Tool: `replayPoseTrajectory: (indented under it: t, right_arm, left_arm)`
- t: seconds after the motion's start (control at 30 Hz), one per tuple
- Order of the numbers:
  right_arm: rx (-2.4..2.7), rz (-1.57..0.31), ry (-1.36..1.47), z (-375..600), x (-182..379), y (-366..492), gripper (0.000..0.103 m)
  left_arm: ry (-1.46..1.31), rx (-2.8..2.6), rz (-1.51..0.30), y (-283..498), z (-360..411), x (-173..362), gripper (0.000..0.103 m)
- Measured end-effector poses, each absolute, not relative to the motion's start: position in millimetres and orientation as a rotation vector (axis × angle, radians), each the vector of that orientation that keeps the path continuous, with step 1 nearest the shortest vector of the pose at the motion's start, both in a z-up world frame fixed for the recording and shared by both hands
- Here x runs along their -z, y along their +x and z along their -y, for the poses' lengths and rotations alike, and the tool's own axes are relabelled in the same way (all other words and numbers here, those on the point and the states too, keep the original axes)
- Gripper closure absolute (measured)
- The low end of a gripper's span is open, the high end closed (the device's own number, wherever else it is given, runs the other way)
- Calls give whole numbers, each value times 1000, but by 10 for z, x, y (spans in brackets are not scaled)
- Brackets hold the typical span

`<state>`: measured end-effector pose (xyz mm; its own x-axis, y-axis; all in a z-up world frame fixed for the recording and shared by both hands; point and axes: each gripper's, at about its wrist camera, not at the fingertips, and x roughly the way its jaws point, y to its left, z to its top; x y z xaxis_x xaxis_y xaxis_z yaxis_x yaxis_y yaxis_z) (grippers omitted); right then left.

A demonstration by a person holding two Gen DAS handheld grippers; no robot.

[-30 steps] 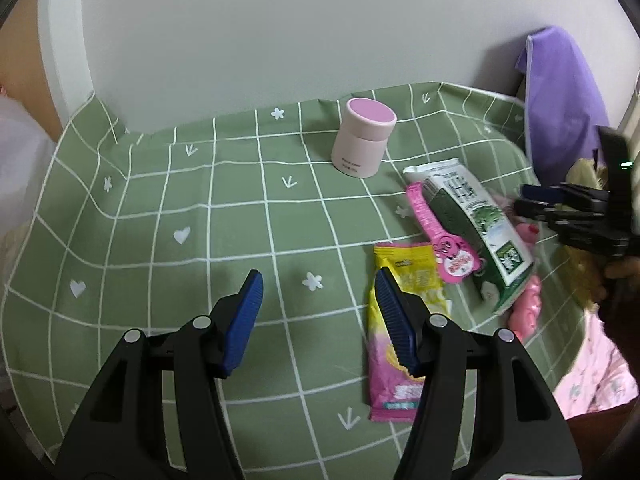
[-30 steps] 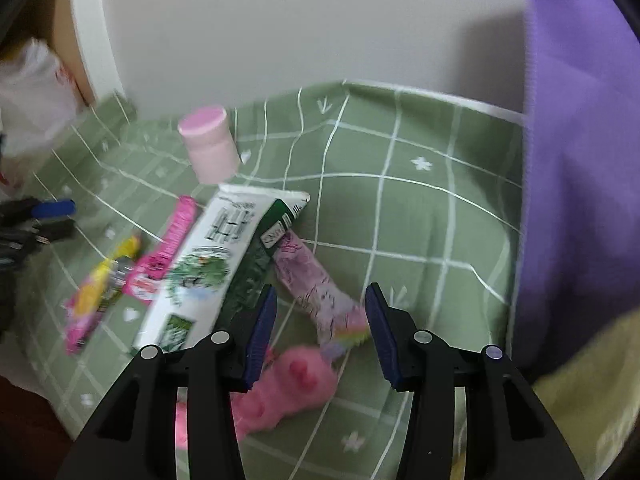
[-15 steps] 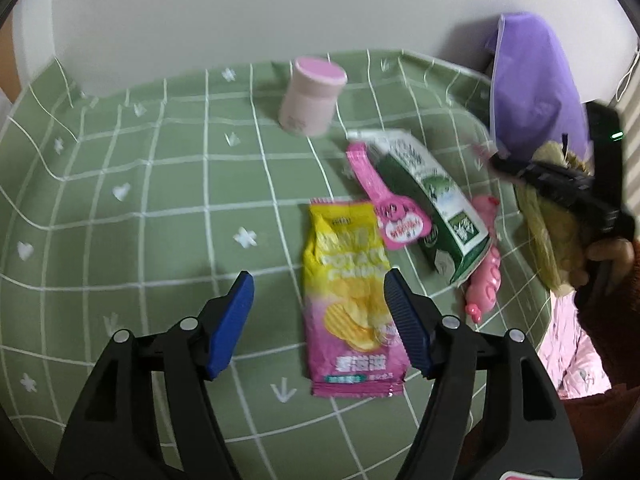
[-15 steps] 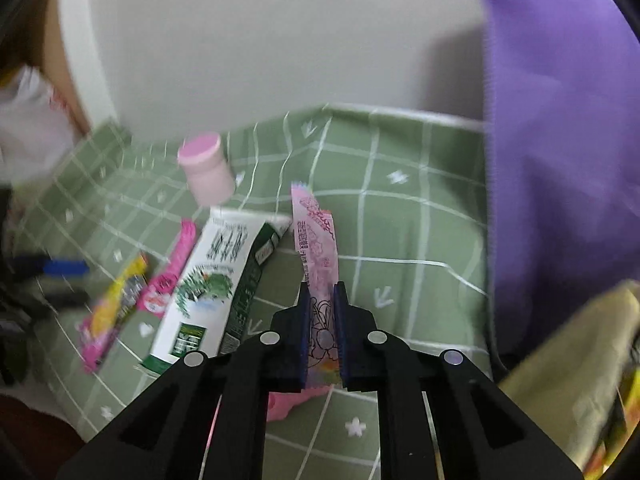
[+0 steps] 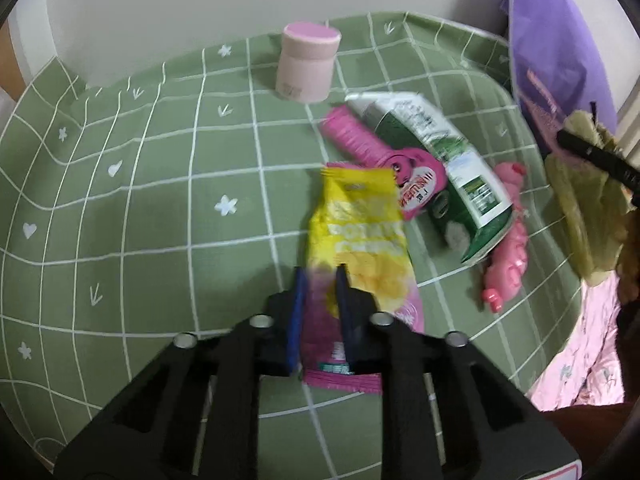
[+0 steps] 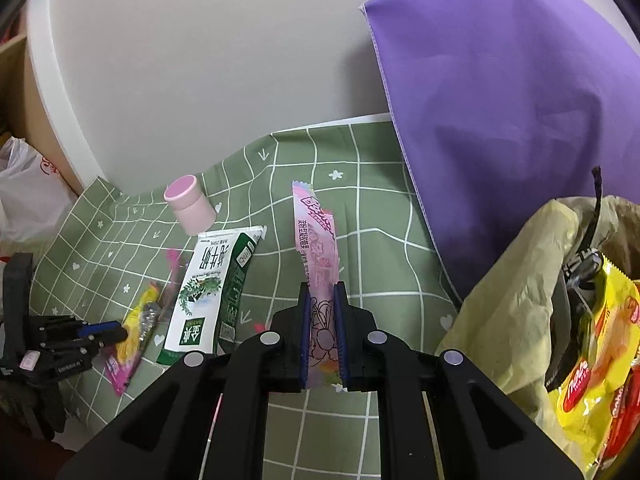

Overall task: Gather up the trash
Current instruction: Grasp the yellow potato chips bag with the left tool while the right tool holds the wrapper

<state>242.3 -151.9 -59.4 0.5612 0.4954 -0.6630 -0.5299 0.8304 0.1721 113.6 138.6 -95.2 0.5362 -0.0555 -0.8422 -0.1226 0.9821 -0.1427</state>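
Since a second ago: left claw (image 5: 320,280) gone from wide apart over bare green cloth to clenched on the near end of the yellow-and-pink chip packet (image 5: 356,236), jaws just closed with the packet between them. Right claw (image 6: 321,296) gone from straddling the pink candy wrapper (image 6: 316,240) flat on the worktop (image 6: 360,208) to pinching it and holding it lifted, free end sticking up.

Gripped by one end, probably so each piece hangs slack and drops cleanly into the olive trash bag (image 6: 516,280) at the right — already holding a yellow snack packet (image 6: 600,344).

Still lying on the cloth: milk carton (image 5: 436,168), pink strip wrapper (image 5: 384,160), pink toy (image 5: 508,256) half hidden behind the carton. Pink-lidded jar (image 5: 306,66) upright near the wall — trash or not, hard to say.

Motion blur around the left claw; bag's depth cut off by the frame edge.
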Motion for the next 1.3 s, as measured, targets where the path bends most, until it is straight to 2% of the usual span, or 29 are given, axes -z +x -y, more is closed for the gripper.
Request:
replayPoseTrajectory:
  t: [0.03,0.13,0.37,0.4,0.43,0.47,0.5,0.53,0.63,1.03,1.3]
  right_arm:
    - [-605,-764,-47,1524,593,2418,91]
    - [-609,-759,-44,1552,580,2393,91]
    - [-611,-755,-46,1552,583,2355,91]
    - [-612,-755,-48,1549,586,2352,91]
    - [-614,-756,-49,1549,590,2350,91]
    - [-615,-757,-51,1554,593,2350,91]
    - [-616,-757,-53,1551,594,2353,91]
    - [-617,-756,-57,1551,593,2354,91]
    - [-620,-748,-67,1560,588,2368,91]
    - [-652,-772,-97,1523,668,2389,91]
    - [-628,-765,-91,1610,646,2382,91]
  left_arm:
    - [-192,-38,-994,1135,-1380,919,101]
    - [-186,-23,-949,1135,-1362,781,102]
    - [-221,21,-916,1146,-1351,604,100]
    - [-229,25,-920,1139,-1346,612,97]
    - [-238,29,-927,1134,-1342,629,86]
    - [-246,31,-930,1130,-1336,645,70]
    - [-248,31,-927,1108,-1318,658,64]
    - [-244,30,-920,1079,-1302,667,59]
    - [-210,5,-919,997,-1247,728,52]
    - [-178,-55,-988,968,-999,1015,50]
    - [-290,-45,-973,958,-1200,1029,64]
